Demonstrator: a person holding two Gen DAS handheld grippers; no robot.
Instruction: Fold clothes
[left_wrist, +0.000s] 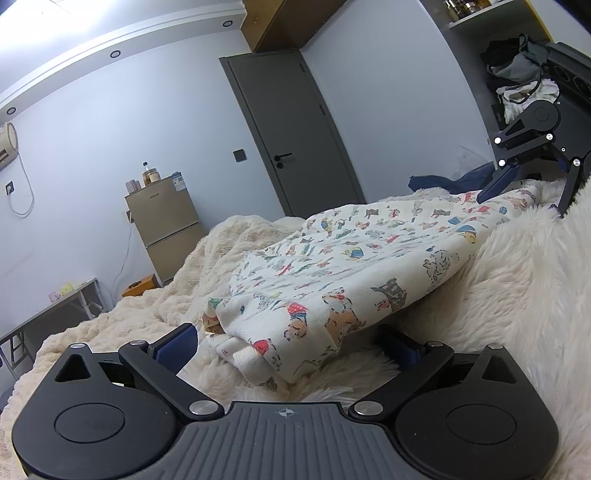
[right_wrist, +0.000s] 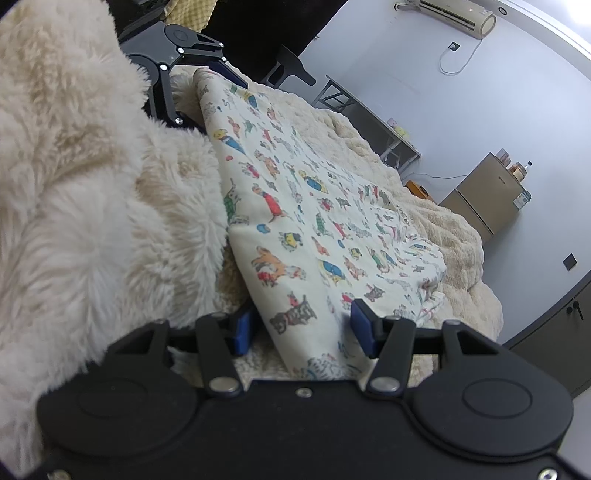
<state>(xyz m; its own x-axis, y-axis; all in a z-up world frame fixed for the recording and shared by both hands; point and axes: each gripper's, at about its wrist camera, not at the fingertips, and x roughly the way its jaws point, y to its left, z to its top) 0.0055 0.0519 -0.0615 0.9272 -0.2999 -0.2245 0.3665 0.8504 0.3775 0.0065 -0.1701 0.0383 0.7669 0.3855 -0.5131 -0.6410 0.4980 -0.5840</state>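
A cream garment printed with small coloured animals lies folded on a fluffy cream blanket that covers the bed. My left gripper stands wide open at one end of the garment. The folded corner lies between its fingers, and neither pad touches it. At the opposite end, my right gripper is half open and straddles the garment's edge. One blue pad is under the cloth and the other over it, with a gap left between them. That edge sits slightly raised off the blanket.
A tall hump of blanket fur rises beside the garment. Beyond the bed stand a small fridge, a grey door, a folding table and a shelf with bags. A dark blue cloth lies at the bed's far edge.
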